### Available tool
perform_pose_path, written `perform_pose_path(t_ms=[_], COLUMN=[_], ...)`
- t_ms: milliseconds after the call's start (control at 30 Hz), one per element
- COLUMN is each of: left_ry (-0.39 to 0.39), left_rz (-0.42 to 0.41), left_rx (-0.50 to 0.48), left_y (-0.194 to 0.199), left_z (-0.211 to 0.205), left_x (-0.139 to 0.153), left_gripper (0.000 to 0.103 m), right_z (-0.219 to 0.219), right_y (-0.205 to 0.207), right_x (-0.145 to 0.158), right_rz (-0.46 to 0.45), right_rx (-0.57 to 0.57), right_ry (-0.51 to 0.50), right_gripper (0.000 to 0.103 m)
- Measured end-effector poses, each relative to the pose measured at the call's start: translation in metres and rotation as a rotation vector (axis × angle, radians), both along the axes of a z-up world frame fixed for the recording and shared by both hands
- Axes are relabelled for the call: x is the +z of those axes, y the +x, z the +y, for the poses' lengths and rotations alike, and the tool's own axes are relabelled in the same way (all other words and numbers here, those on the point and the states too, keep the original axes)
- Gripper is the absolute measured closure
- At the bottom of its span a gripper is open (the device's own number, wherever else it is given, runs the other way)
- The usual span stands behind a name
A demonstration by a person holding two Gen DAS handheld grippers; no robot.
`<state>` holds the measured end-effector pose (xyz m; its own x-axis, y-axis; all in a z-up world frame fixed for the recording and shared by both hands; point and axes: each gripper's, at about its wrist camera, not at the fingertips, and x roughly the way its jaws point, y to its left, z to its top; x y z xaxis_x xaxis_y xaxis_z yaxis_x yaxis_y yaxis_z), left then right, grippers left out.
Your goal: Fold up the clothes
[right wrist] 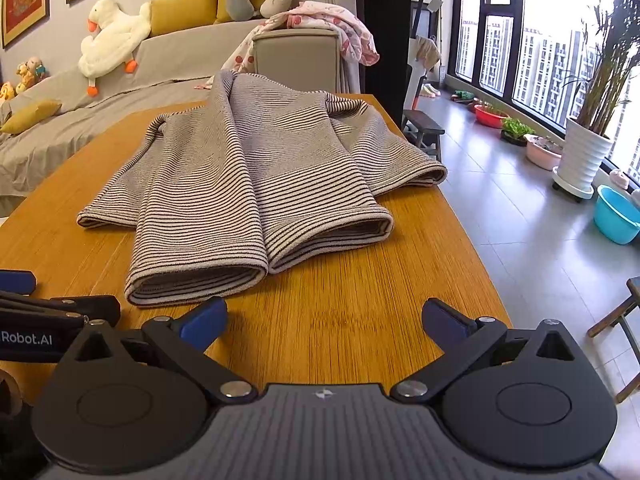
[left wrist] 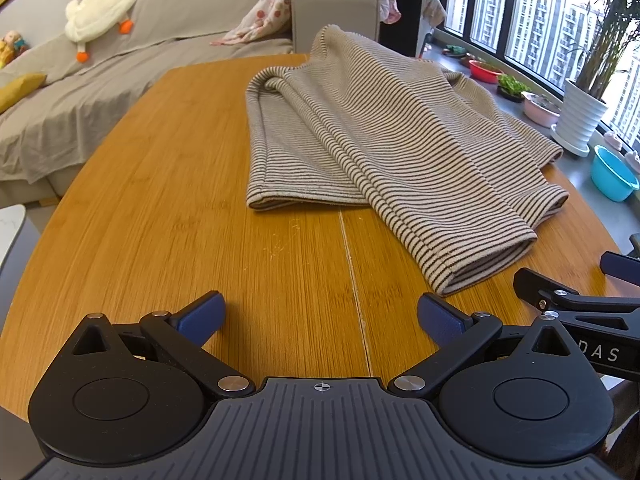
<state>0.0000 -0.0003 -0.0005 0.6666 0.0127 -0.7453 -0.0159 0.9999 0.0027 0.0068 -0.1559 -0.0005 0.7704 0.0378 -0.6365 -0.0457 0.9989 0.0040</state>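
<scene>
A beige and dark striped garment [left wrist: 384,152] lies loosely folded on the wooden table [left wrist: 168,208], with folds bunched along its length. It also shows in the right wrist view [right wrist: 248,184]. My left gripper [left wrist: 320,316] is open and empty above the near table edge, short of the garment's near hem. My right gripper [right wrist: 325,320] is open and empty, just in front of the garment's near hem. The right gripper also shows at the right edge of the left wrist view [left wrist: 580,300].
A grey sofa [left wrist: 100,92] with a plush duck [left wrist: 100,0] stands left of the table. A grey chair back [right wrist: 296,56] with a pink cloth is at the far end. Plant pots and a blue basin [right wrist: 618,216] line the window on the right.
</scene>
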Motion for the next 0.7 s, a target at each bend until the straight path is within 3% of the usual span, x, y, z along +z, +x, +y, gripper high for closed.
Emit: perform_pose_path(t_ms=[700], left_ry=[0.006], left_rz=[-0.024], left_rx=[-0.002], left_y=[-0.0004], left_z=[-0.0017], left_x=[-0.0037], left_gripper=[0.0], right_z=[0.0], right_y=[-0.0043], right_x=[-0.0024], right_rz=[-0.023], right_rx=[0.005], right_ry=[0.001], right_gripper=[0.0])
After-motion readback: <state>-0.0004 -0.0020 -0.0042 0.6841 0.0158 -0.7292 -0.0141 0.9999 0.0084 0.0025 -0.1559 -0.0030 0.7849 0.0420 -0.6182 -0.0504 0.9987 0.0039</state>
